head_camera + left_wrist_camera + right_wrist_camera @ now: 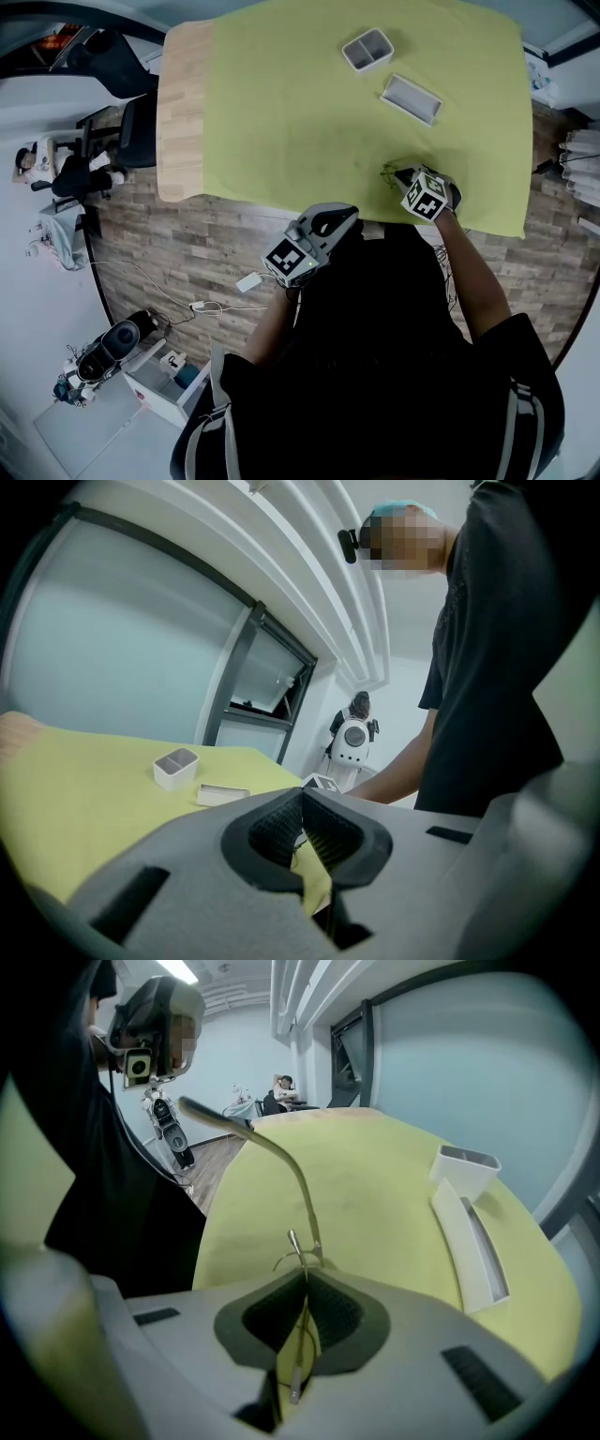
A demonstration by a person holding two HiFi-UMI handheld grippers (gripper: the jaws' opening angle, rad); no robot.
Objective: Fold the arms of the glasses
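Thin wire-framed glasses [298, 1246] sit between the jaws of my right gripper [307, 1274], which is shut on the frame; one arm [272, 1143] sticks out up and to the left, unfolded. In the head view the right gripper [403, 175] rests on the yellow-green cloth [281, 112] near the table's front right edge, and the glasses [387, 172] show only as a dark wisp at its tip. My left gripper [342, 222] hangs just off the front edge, apart from the glasses. Its pads meet in the left gripper view, so the left gripper [302, 803] is shut on nothing.
A white divided box [367, 49] and a long white tray [412, 97] stand at the far side of the cloth. A bare wooden strip [178, 112] runs along the table's left side. A black chair [122, 66] and cables [216, 305] are on the floor at left.
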